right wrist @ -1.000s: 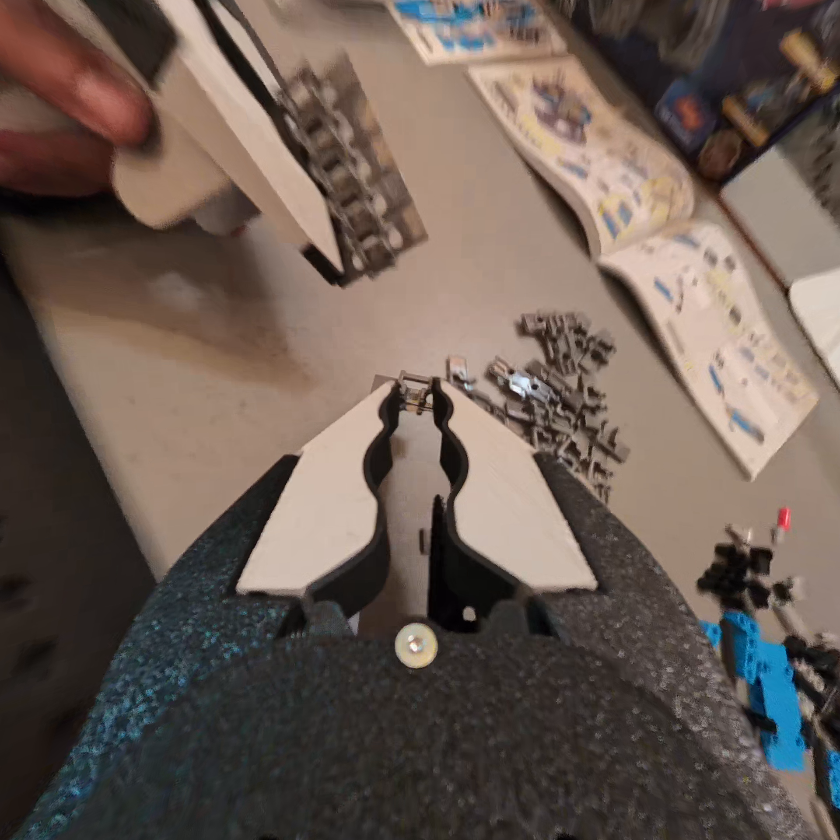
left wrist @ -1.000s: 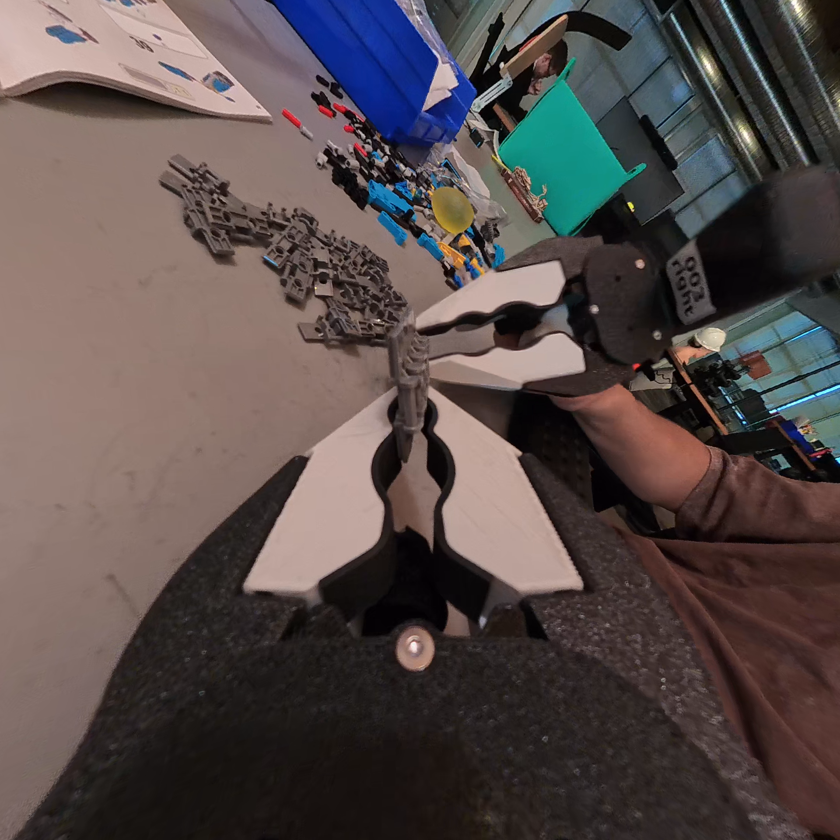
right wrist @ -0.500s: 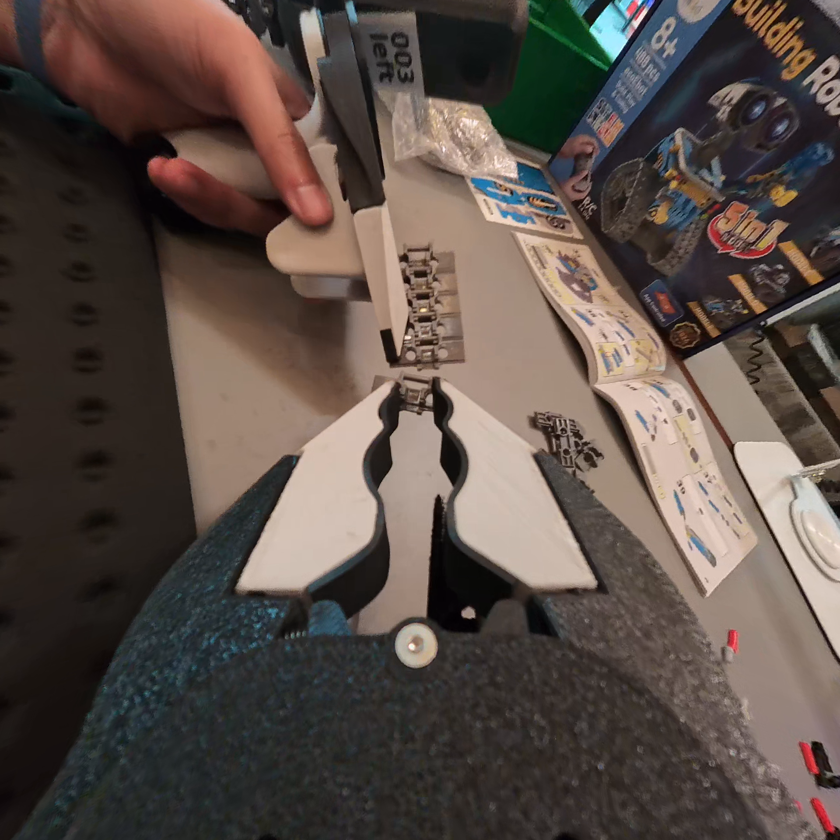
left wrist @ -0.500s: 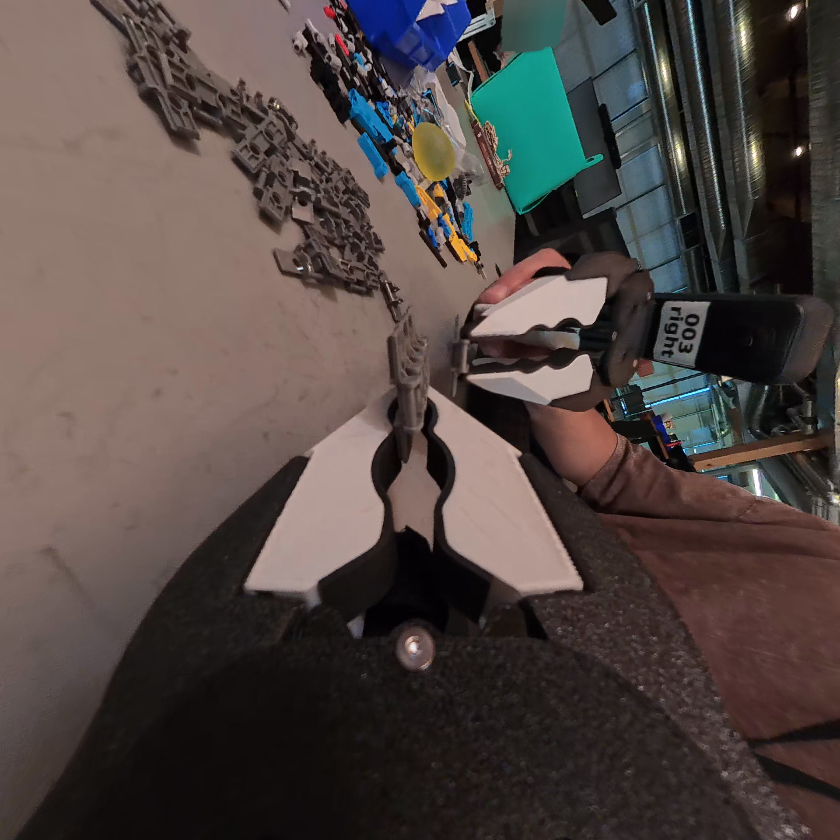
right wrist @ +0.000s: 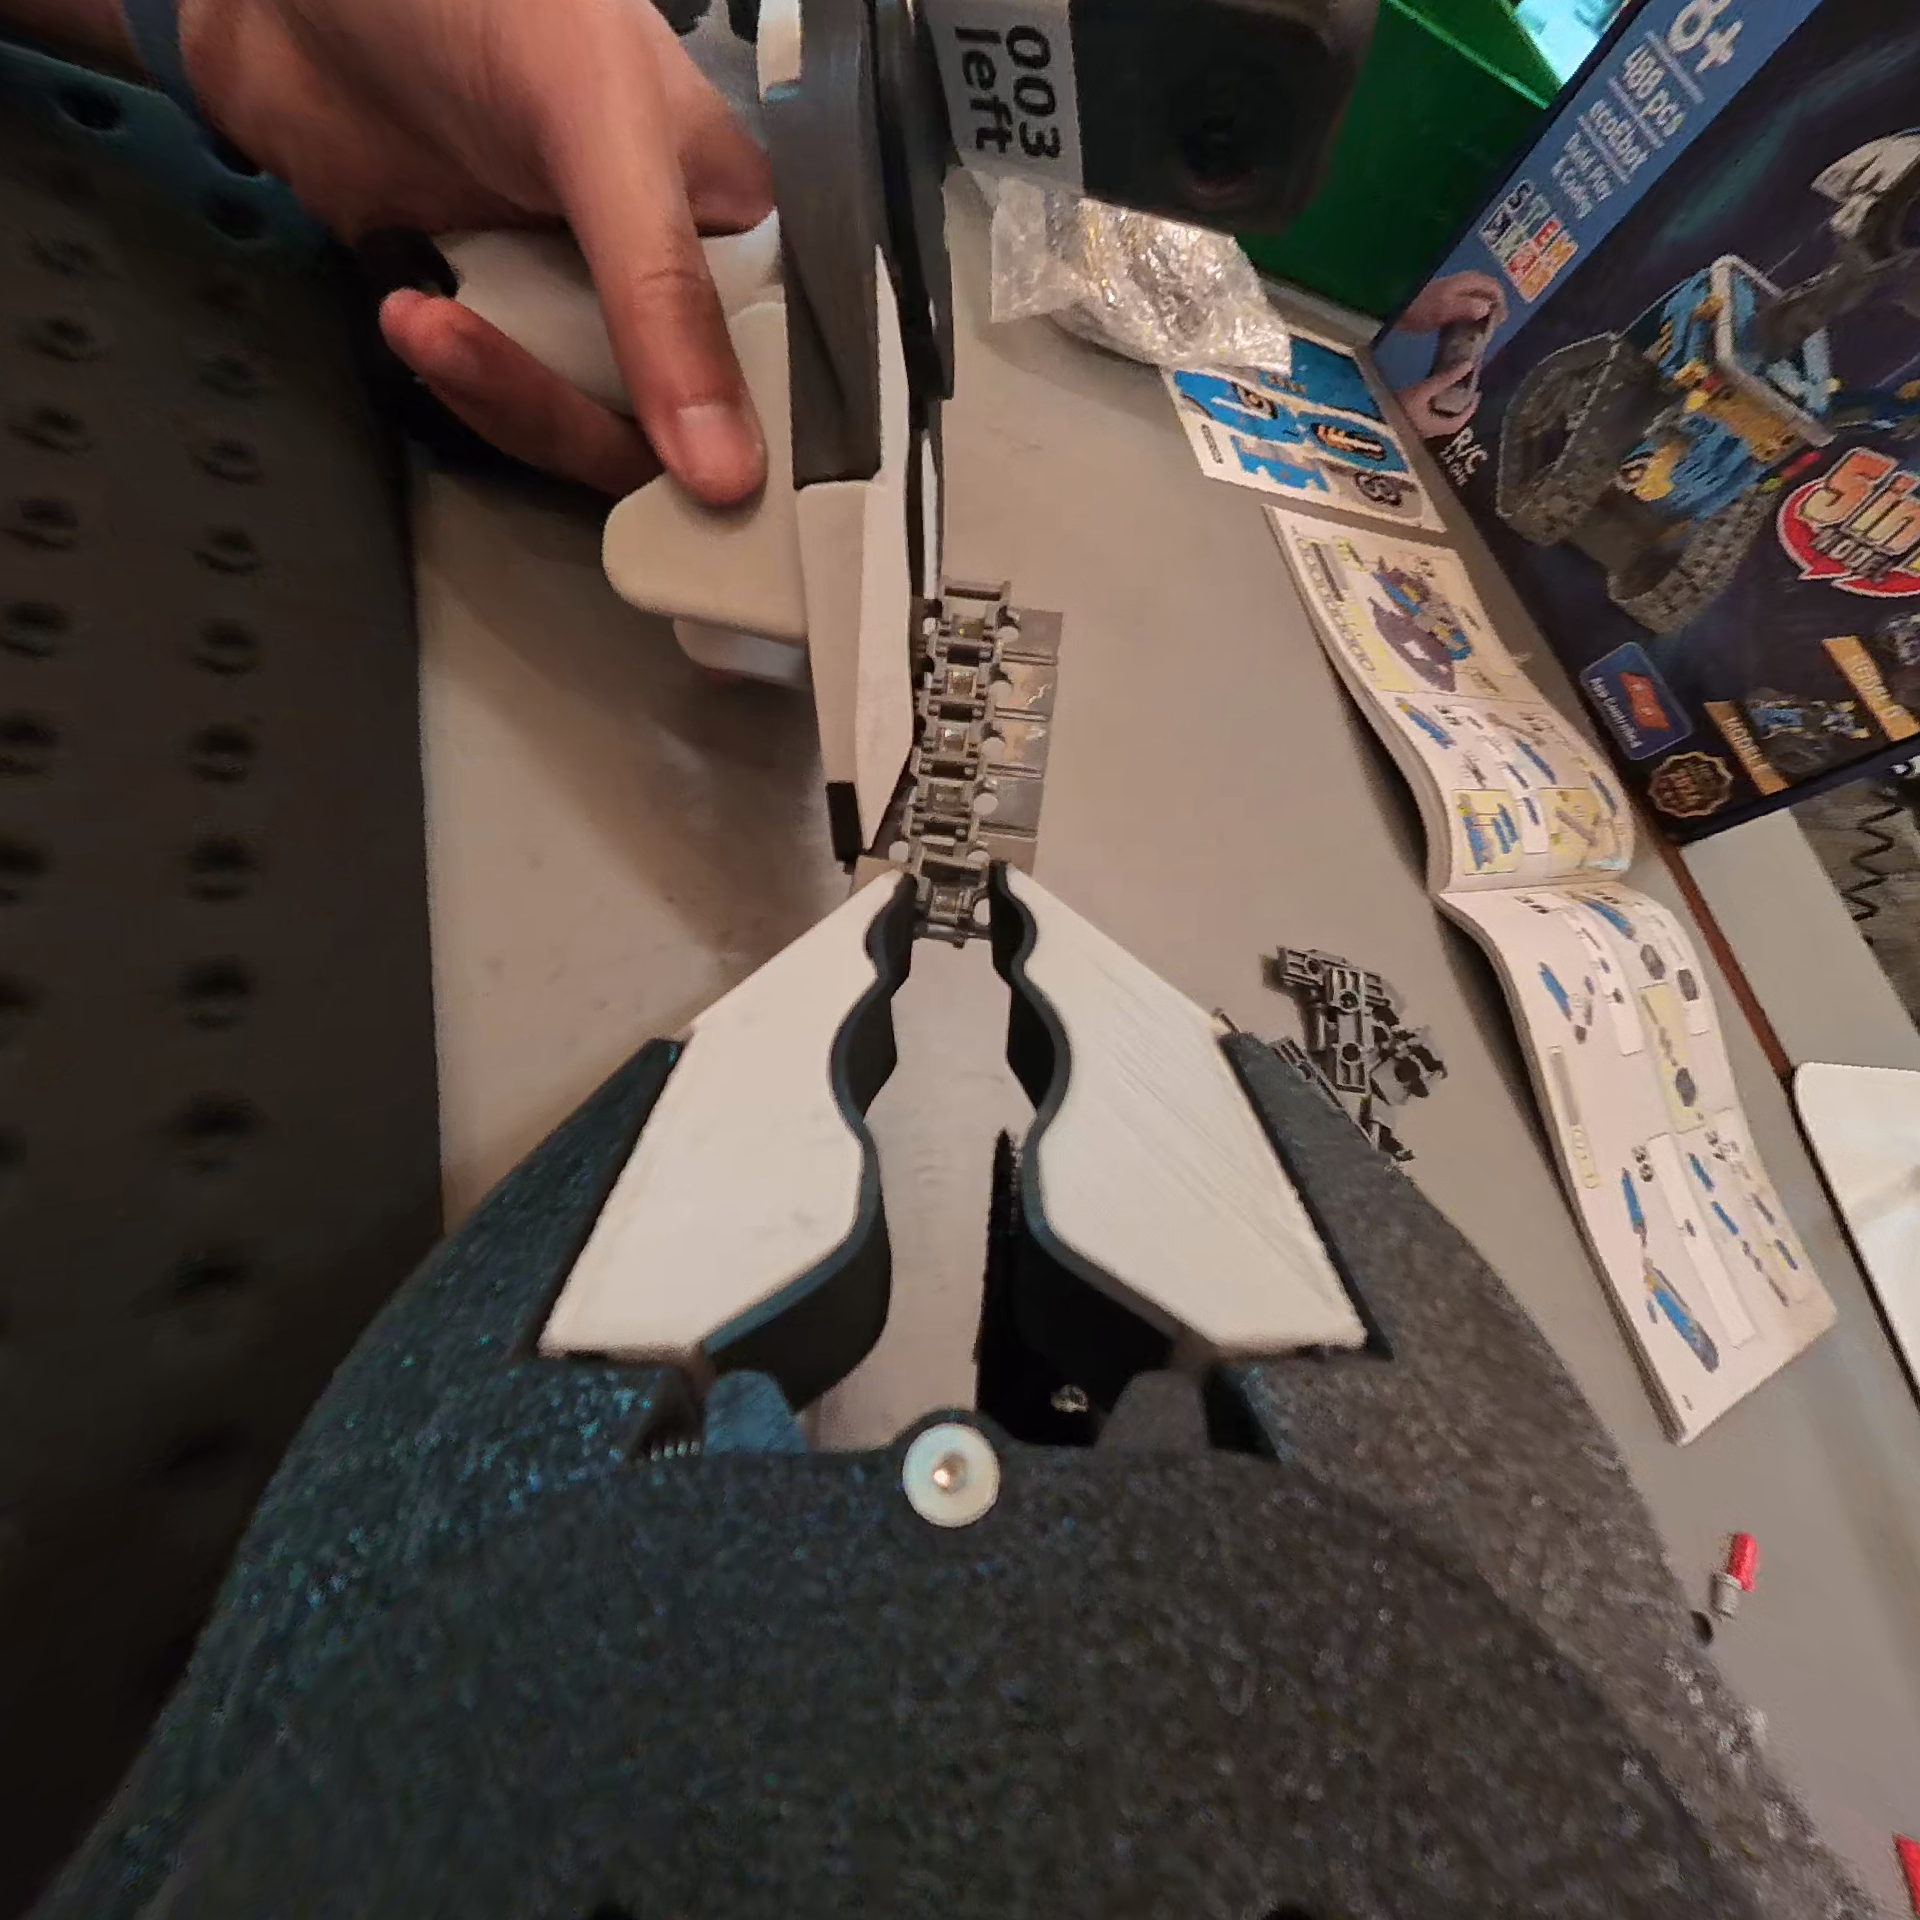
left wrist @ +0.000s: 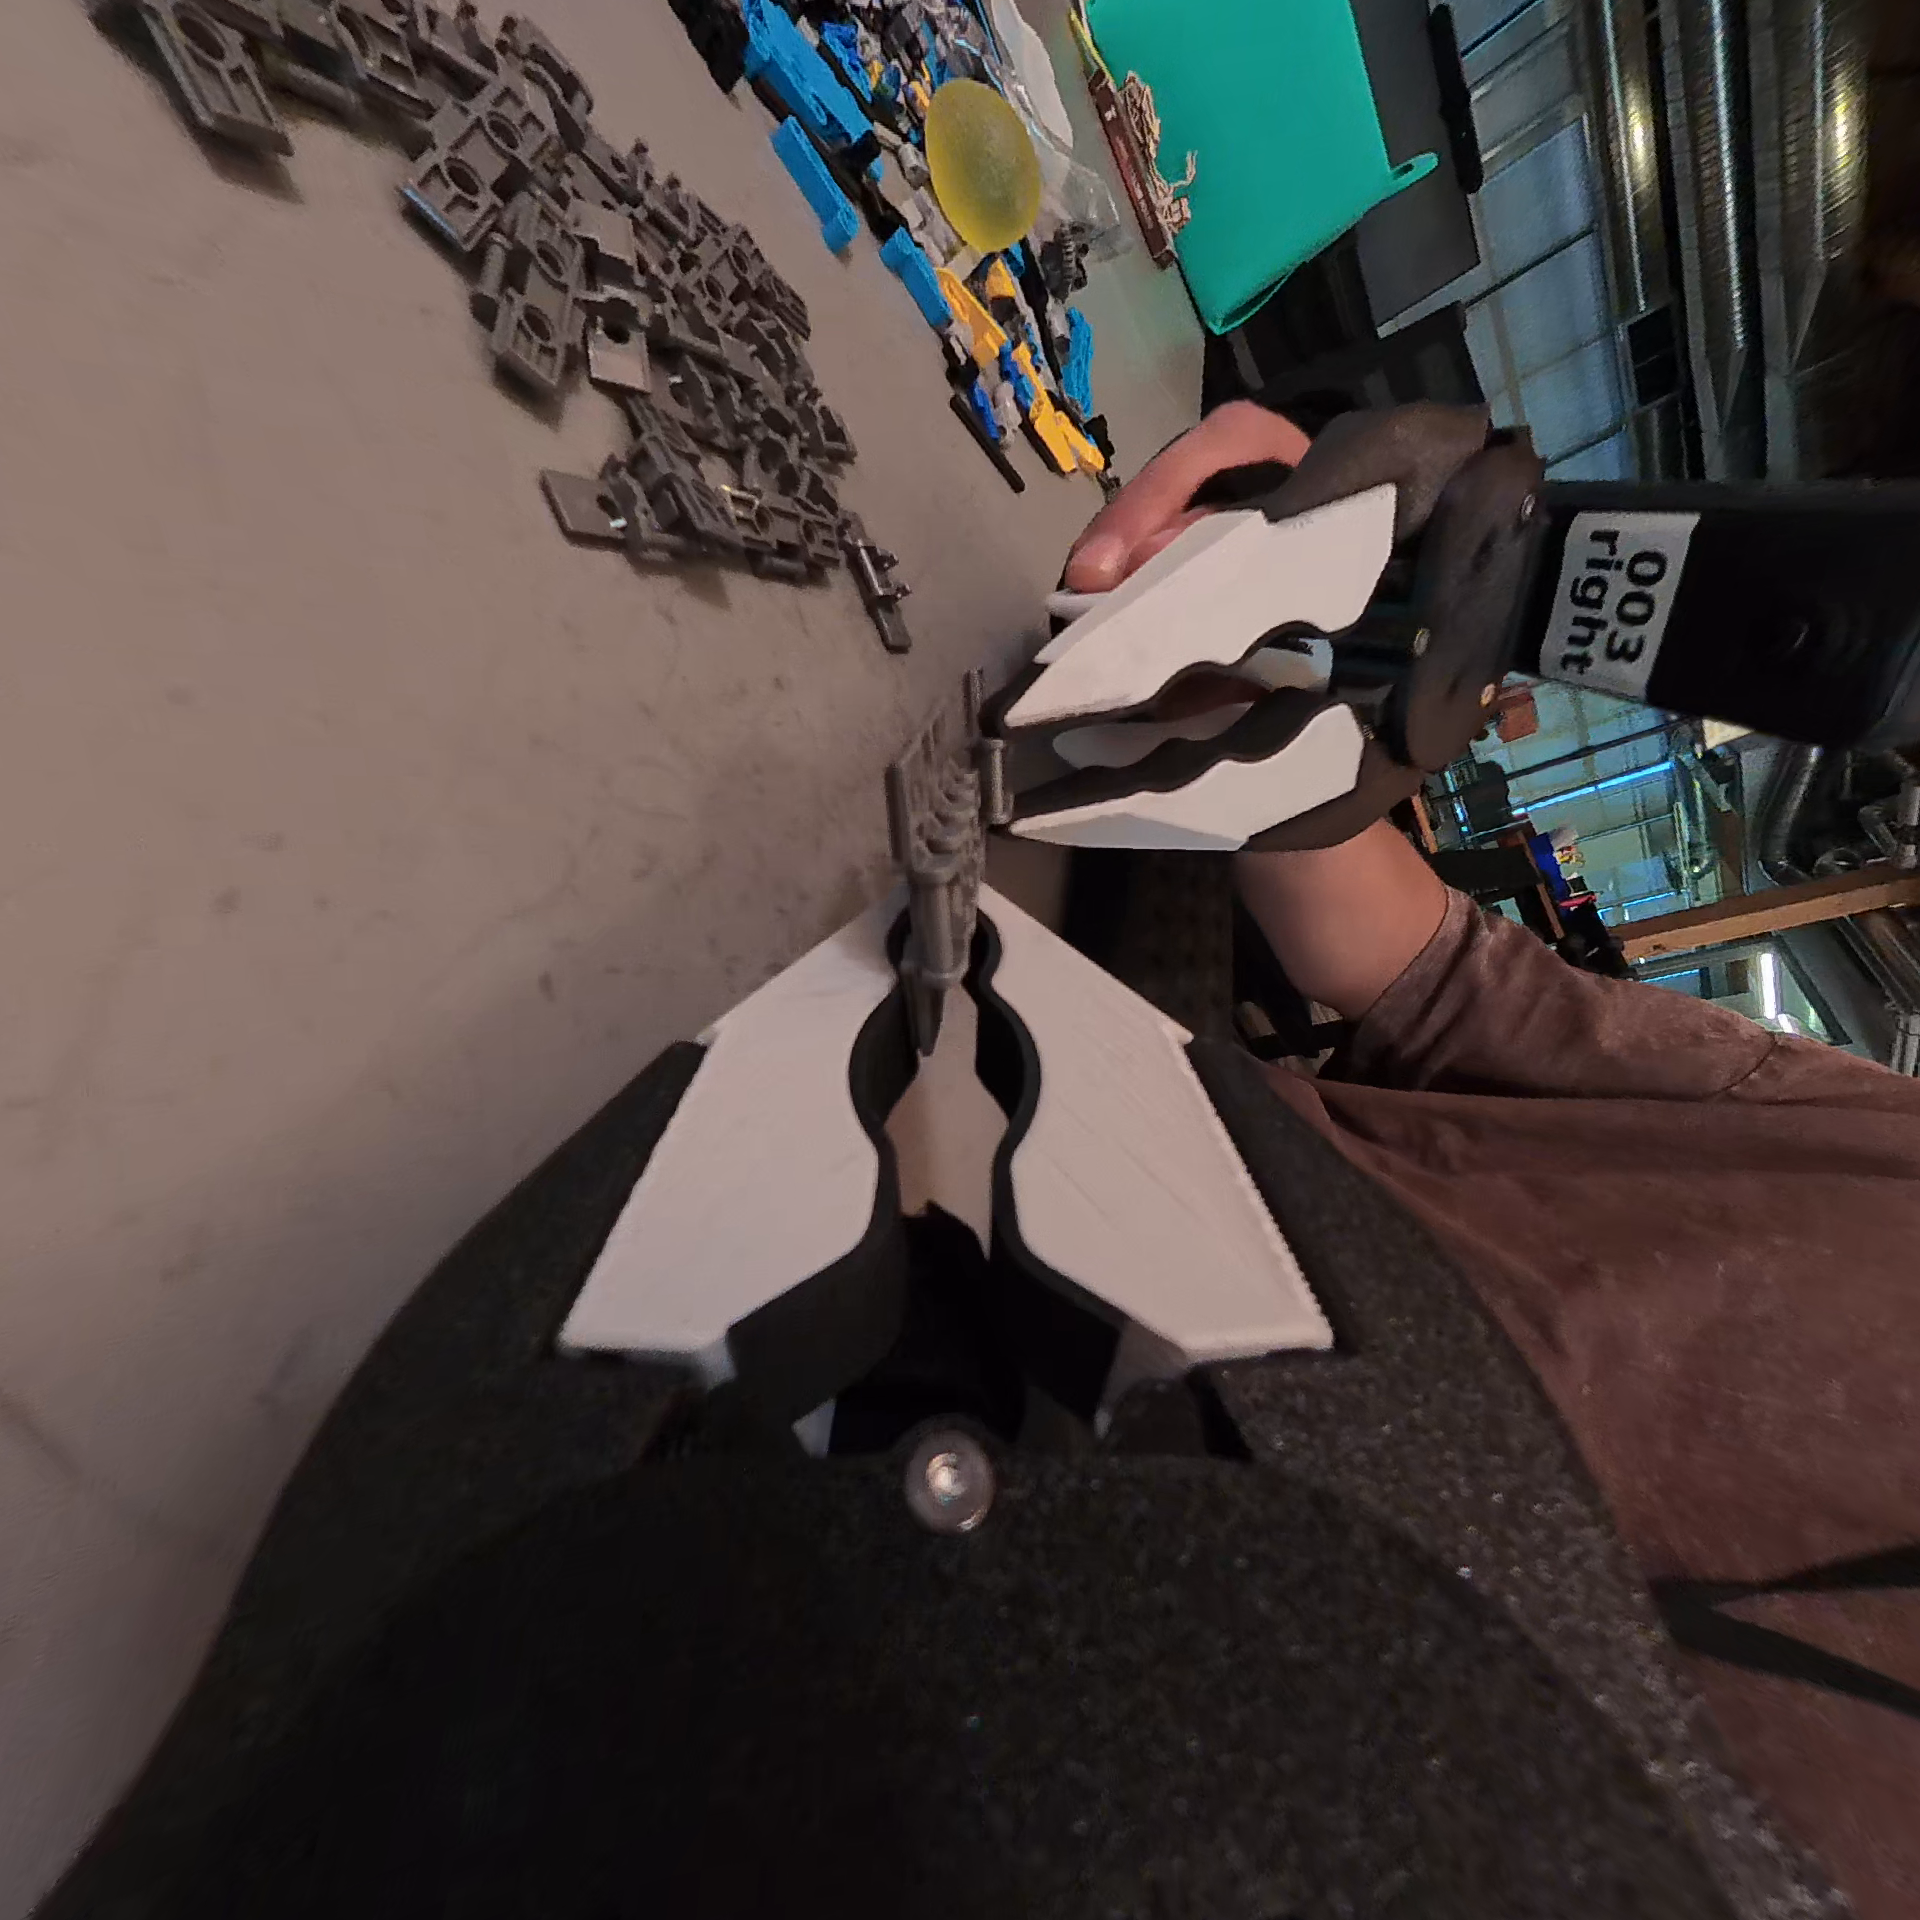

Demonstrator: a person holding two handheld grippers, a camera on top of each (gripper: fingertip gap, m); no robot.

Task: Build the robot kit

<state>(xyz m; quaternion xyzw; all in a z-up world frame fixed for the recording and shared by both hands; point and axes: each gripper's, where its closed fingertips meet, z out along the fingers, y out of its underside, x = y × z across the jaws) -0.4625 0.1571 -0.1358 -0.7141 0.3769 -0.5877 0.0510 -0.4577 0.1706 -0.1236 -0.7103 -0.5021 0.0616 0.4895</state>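
The left tool (left wrist: 940,935) pinches one end of a short grey plastic track of linked pieces (left wrist: 938,821), held clear of the grey worktop (left wrist: 312,831). The right tool (left wrist: 1003,764), in a hand (left wrist: 1174,509), nips a small grey link at the track's far end. A loose heap of grey plastic links (left wrist: 644,343) lies beyond, blue and yellow parts (left wrist: 935,239) farther off.
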